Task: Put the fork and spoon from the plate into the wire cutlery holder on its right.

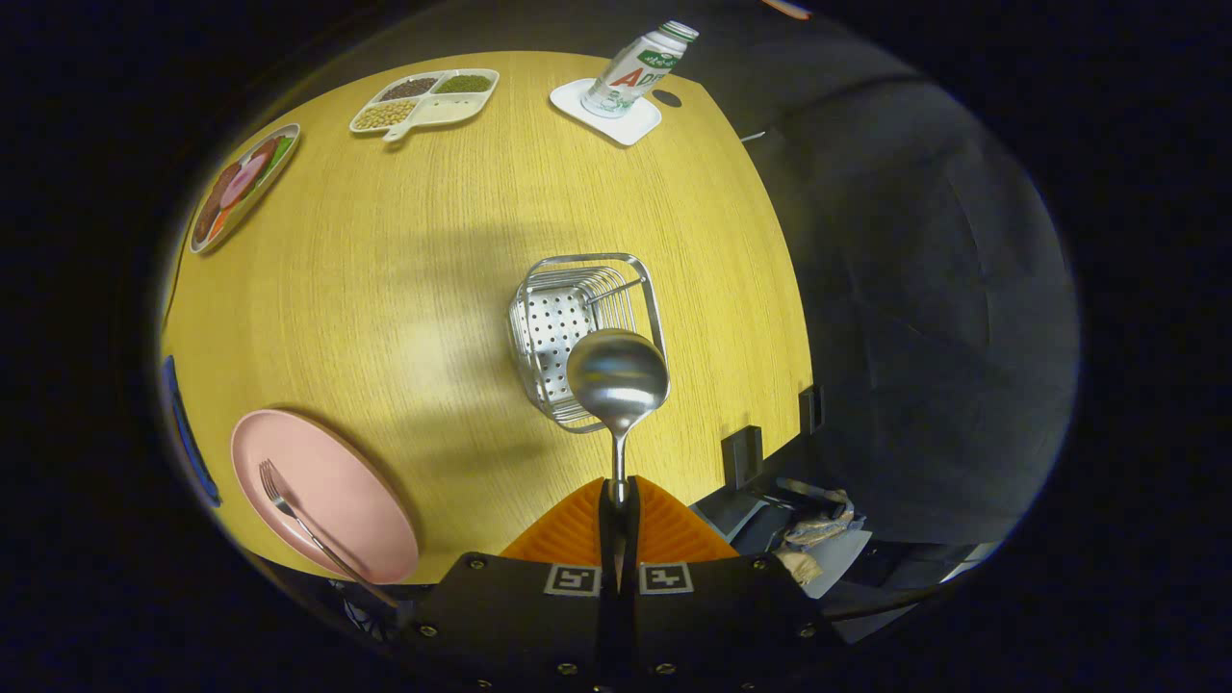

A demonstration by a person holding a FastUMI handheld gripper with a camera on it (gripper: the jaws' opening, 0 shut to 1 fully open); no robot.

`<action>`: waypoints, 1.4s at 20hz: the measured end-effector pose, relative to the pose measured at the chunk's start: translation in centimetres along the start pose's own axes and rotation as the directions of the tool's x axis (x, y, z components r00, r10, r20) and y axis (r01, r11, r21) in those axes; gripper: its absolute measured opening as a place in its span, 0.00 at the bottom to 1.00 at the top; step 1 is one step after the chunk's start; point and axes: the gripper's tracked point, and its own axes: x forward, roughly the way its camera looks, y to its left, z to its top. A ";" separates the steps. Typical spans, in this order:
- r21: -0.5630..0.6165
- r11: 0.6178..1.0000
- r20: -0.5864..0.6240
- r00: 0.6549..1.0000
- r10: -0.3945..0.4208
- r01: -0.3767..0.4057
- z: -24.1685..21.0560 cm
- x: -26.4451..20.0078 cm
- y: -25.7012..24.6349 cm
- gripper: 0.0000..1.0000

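My gripper (618, 496) is shut on the handle of a metal spoon (617, 377), whose bowl points away from the fingers. The spoon's bowl hangs over the near right corner of the wire cutlery holder (553, 322), a silver basket with a perforated floor standing on the wooden table. To the left of the fingers lies the pink plate (337, 481) with a metal fork (298, 520) resting on it, tines pointing away.
A white divided tray of beans and grains (428, 96) and a plate of food (241, 185) sit at the table's far left. A bottle (635, 69) stands on a white coaster (606, 114) at the far side. The table's right edge (784, 289) drops off just beyond the holder.
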 end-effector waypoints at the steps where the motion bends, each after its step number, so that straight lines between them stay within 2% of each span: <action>1: -0.014 1.000 -0.020 1.000 0.002 -0.002 0.2 0.6 -0.3 0.01; 4: -0.066 0.998 -0.080 0.997 0.011 -0.016 0.2 1.5 -0.5 0.01; 10: -0.151 0.986 -0.112 0.992 0.059 -0.076 1.6 2.3 0.4 0.01; 13: -0.211 0.974 -0.114 0.992 0.055 -0.078 2.0 2.6 0.5 0.01; 14: -0.230 0.971 -0.119 0.992 0.044 -0.071 2.1 2.7 0.3 0.05; 17: -0.240 0.970 -0.101 0.995 0.027 -0.051 1.9 2.4 -0.1 0.11; 18: -0.233 0.971 -0.091 0.995 0.037 -0.057 2.2 2.3 0.1 0.15; 19: -0.222 0.973 -0.066 0.997 0.044 -0.057 2.4 2.3 0.1 0.25; 21: -0.196 0.977 -0.021 0.996 0.084 -0.086 3.3 1.5 0.8 0.78; 24: -0.186 0.977 0.026 0.994 0.108 -0.102 3.9 0.5 1.2 0.85; 28: -0.178 0.979 0.064 0.992 0.113 -0.100 4.0 -0.5 1.4 0.85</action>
